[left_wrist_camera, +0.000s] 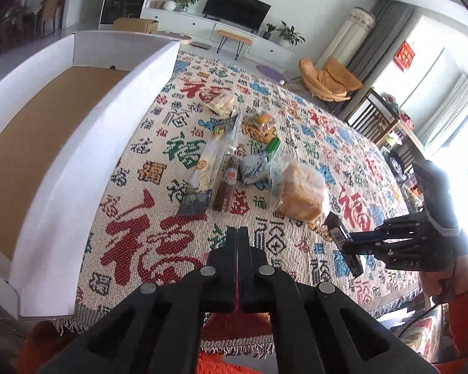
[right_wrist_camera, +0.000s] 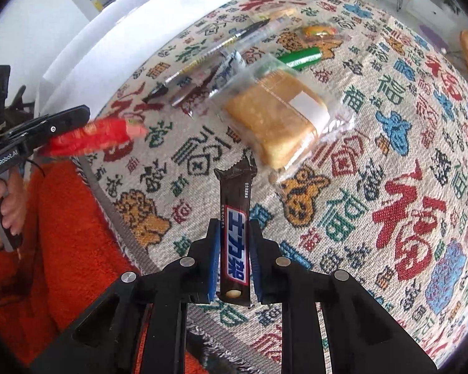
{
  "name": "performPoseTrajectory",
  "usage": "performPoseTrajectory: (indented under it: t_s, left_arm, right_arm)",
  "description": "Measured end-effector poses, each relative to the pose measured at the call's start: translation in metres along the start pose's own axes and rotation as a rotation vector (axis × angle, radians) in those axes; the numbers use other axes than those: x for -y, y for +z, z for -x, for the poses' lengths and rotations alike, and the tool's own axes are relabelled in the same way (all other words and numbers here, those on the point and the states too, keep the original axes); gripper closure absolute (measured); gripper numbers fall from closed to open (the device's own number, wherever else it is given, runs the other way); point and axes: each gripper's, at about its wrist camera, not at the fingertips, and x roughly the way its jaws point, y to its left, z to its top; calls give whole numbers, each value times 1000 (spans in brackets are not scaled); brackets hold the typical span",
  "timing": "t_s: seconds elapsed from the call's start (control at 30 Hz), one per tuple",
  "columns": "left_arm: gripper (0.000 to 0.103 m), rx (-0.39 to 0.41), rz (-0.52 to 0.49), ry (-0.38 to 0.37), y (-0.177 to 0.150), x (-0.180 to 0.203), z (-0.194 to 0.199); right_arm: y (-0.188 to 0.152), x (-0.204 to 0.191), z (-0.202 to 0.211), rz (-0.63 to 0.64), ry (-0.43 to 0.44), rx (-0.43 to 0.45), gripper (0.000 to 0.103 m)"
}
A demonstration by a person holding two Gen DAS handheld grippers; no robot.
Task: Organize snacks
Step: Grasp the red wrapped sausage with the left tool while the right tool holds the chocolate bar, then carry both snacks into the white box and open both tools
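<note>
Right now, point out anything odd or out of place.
Nothing looks damaged or spilled. The snacks lie loosely heaped on the rug, none in the white box. Each claw holds one: right claw the chocolate bar, left claw a red packet.

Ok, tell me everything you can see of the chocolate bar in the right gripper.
The chocolate bar is a long, glossy dark-brown wrapped bar with a blue and white label, a barcode side and crimped zigzag ends. The right gripper is shut on its middle, blue pads pressing both sides. It points forward, lifted above the patterned rug, touching nothing else.
</note>
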Motion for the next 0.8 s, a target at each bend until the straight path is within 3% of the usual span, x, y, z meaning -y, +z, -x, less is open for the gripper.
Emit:
performPoseTrajectory:
  t_s: [0.17,0.3,0.33,0.37,0.4,0.43,0.63,0.7,0.73,0.8]
  left_arm:
    - [103,36,8,34,14,-18,22]
    - [98,-57,-24,34,-1,-24,10]
    - [79,-85,-39,46,-6,-22,5]
    - [43,-114,-53,51,-11,-19,-1]
    - [29,-130,-69,48,-17,-14,-4]
    - [21,-137,-98,40,-22,-8,-8]
    - [23,-328,-289,154,-44,30,-62]
    - [43,-376,-324,218,-52,30,-81]
    - [76,-393,-332,243,-55,28,-89]
    - [89,-344,-341,241,-56,24,-90]
  right_arm:
    - [28,-21,15,39,30,57,85]
    - [44,-35,16,59,39,78,85]
    - [45,-37,16,62,46,81,85]
    - [46,-40,15,64,51,83,85]
    - [45,-42,14,66,58,82,84]
    - [43,-43,14,64,66,79,84]
    - [32,-39,16,34,90,88,84]
    - [30,-36,23,27,91,104,84]
    - [29,-35,27,25,89,112,84]
    - [28,-33,35,22,87,128,84]
